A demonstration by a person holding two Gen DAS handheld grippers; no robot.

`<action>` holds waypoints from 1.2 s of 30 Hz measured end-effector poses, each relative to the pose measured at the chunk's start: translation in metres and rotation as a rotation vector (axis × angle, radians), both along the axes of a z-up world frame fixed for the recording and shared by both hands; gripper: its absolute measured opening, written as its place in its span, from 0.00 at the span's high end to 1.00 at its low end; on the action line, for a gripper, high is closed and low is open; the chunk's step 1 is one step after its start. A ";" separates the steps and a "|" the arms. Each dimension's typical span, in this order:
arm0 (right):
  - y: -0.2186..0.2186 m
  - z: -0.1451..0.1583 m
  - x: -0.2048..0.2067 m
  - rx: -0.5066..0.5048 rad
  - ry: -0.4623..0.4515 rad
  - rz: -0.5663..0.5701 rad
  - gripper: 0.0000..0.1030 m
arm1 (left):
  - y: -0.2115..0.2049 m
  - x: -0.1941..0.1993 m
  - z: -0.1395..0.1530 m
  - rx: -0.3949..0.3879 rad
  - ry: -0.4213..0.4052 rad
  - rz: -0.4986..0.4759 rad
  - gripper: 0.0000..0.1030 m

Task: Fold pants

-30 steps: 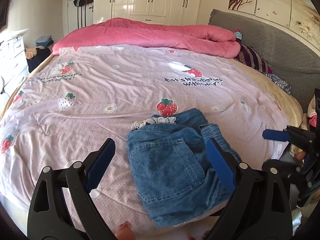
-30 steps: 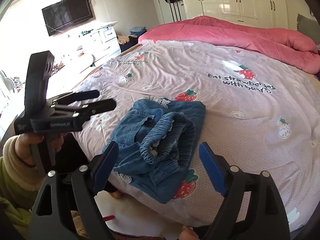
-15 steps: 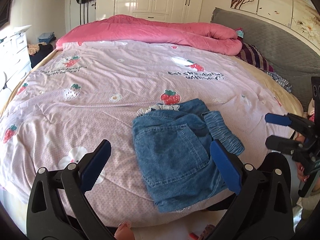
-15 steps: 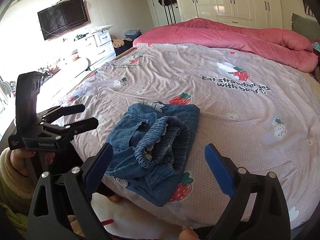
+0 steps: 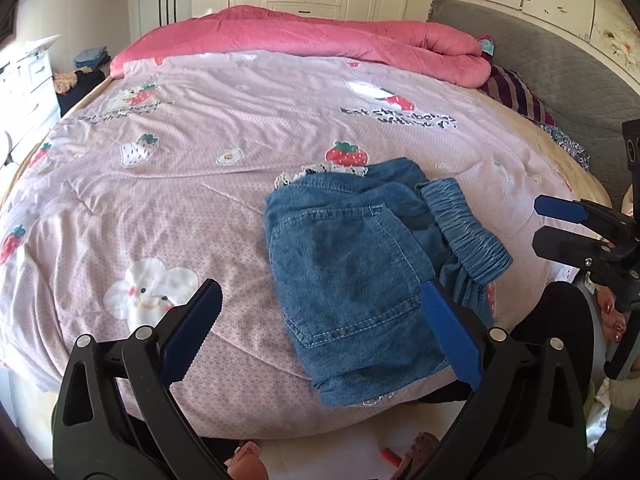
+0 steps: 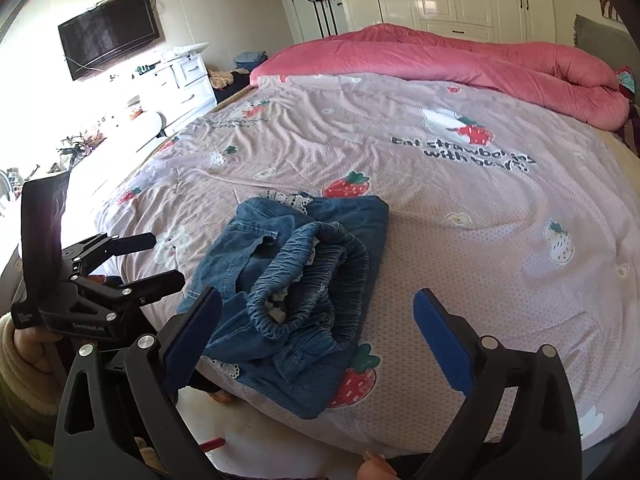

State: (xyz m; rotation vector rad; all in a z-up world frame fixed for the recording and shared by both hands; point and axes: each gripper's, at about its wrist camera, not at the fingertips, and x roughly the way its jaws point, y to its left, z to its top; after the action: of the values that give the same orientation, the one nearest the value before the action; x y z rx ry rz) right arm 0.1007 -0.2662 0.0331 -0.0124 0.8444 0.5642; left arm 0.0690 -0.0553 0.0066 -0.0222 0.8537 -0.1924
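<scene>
Denim pants (image 5: 356, 280) lie folded in a bundle near the front edge of the bed (image 5: 200, 200), on the pink strawberry-print cover, elastic waistband (image 6: 320, 276) bunched on top, lace trim showing at the far side. Left tool (image 5: 320, 324) hangs above the bed edge, jaws wide apart, nothing gripped, pads clear of the denim. Right tool (image 6: 316, 328) has just been opening; jaws now spread wide, empty, pants below between the pads but untouched. Pink quilt (image 5: 320, 40) rolled at the far side.
</scene>
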 end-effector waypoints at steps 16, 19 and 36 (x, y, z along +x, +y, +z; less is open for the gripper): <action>0.006 -0.019 0.019 0.013 0.060 -0.005 0.05 | 0.001 0.009 -0.021 0.005 0.048 0.007 0.09; 0.010 -0.021 0.026 0.012 0.067 -0.008 0.05 | 0.003 0.012 -0.026 0.002 0.060 0.014 0.09; 0.021 -0.054 0.083 0.080 0.228 -0.040 0.05 | 0.006 0.034 -0.047 -0.046 0.120 0.008 0.09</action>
State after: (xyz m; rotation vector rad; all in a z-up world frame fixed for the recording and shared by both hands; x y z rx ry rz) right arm 0.1838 -0.2453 -0.0214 0.1442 1.0410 0.5681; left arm 0.1027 -0.0498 -0.0407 -0.0803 0.9684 -0.2049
